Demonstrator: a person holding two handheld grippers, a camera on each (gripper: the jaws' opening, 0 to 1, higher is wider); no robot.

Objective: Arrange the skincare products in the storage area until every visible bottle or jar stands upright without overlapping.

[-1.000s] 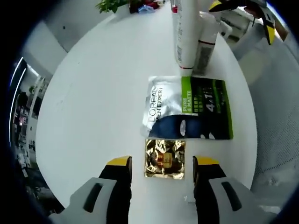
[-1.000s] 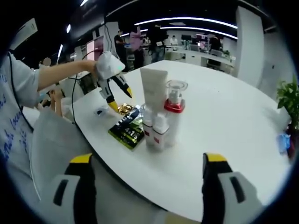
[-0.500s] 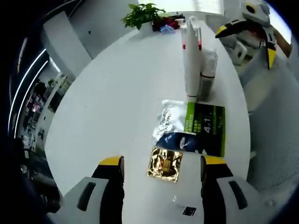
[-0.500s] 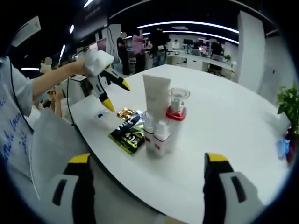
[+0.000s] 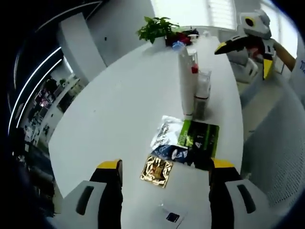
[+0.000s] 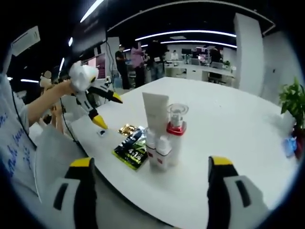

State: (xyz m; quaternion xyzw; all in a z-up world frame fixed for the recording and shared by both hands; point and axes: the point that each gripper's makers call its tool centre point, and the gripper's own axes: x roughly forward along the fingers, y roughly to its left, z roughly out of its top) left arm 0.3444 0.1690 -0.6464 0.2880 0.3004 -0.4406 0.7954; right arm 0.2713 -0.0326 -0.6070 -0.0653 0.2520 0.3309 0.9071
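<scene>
On the large white oval table [image 5: 119, 100], in the left gripper view, a tight cluster of skincare containers stands upright near the far right edge: a tall white squeeze tube [image 5: 186, 81] and, touching it on the right, a clear-capped pump bottle with a red collar [image 5: 201, 93]. Nearer the camera a green, black and silver sachet [image 5: 188, 143] lies flat, with a small gold foil packet [image 5: 156, 171] just beside its near corner. A potted green plant [image 5: 157, 28] sits at the table's far end. The left gripper [image 5: 164, 172] hovers above the near edge, its yellow-tipped jaws wide apart and empty; the right gripper [image 5: 245, 45] shows at upper right.

From the right gripper view, two small white bottles with red bands [image 6: 158, 151] stand against the tube's front. The right gripper [image 6: 148, 168] is off the table, jaws spread, holding nothing.
</scene>
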